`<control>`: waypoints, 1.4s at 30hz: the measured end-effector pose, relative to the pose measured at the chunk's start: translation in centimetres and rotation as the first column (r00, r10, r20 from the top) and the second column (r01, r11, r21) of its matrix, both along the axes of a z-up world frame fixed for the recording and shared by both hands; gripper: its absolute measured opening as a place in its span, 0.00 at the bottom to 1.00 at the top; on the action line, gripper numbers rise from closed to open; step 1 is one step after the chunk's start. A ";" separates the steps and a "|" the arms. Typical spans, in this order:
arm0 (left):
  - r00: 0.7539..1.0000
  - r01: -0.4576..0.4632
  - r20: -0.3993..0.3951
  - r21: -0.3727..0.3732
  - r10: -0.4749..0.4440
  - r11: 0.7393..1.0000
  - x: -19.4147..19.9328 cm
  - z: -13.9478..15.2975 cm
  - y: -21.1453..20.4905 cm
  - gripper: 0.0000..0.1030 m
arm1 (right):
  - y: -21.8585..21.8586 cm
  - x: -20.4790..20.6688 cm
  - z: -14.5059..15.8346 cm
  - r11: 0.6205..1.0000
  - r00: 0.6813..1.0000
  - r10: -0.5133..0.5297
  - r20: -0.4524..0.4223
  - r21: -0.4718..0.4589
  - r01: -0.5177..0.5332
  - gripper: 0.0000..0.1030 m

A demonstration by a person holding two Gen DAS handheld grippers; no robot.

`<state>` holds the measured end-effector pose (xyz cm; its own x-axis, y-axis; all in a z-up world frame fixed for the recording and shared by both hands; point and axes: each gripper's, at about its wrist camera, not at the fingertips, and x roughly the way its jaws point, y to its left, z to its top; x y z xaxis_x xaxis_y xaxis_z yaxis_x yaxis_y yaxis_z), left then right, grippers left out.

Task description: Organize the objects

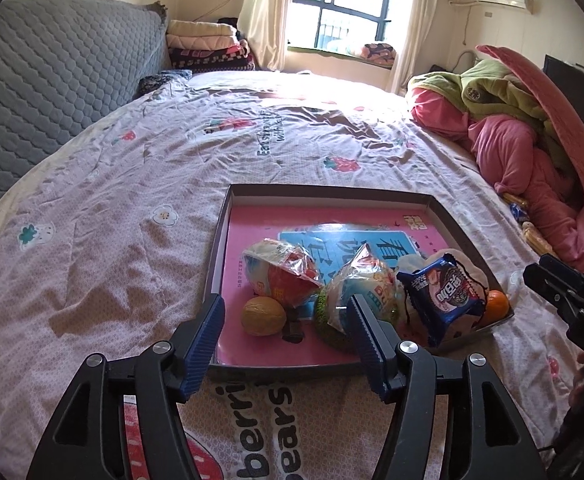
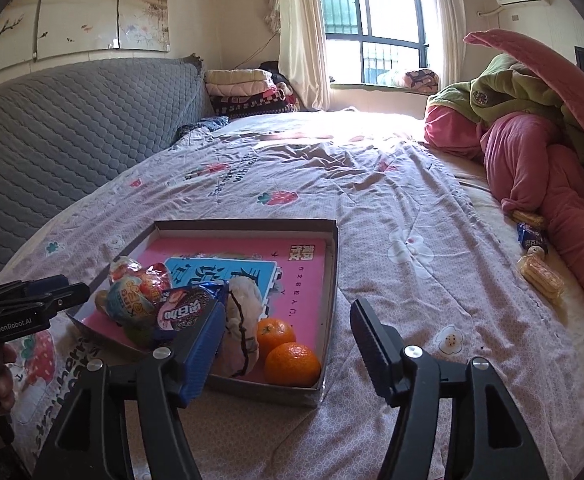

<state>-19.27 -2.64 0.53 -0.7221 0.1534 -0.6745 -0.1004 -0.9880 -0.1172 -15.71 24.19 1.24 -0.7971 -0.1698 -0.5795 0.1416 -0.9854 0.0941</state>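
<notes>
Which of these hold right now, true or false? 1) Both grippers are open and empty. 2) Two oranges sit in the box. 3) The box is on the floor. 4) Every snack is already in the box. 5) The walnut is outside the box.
1) True: the left gripper and right gripper both stand open, nothing between the fingers.
2) True: two oranges lie in the box's near corner.
3) False: it rests on the bedspread.
4) False: wrapped snacks lie by the pink blanket.
5) False: the walnut is inside.
</notes>
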 end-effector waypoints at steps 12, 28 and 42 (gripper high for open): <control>0.999 -0.019 -0.051 0.027 0.021 0.999 2.4 3.4 -0.3 0.75 | -2.4 1.9 2.6 1.000 0.999 -0.023 -0.039 0.002 0.023 0.74; 0.995 -0.090 -0.049 -0.016 0.089 0.996 6.0 4.4 -0.7 0.75 | -5.2 5.7 4.9 0.999 0.993 -0.038 -0.113 0.031 0.041 0.87; 0.997 -0.083 -0.003 -0.065 0.083 0.994 8.5 0.6 1.1 0.75 | -5.6 7.4 1.8 0.998 0.996 -0.044 -0.078 0.038 0.048 0.87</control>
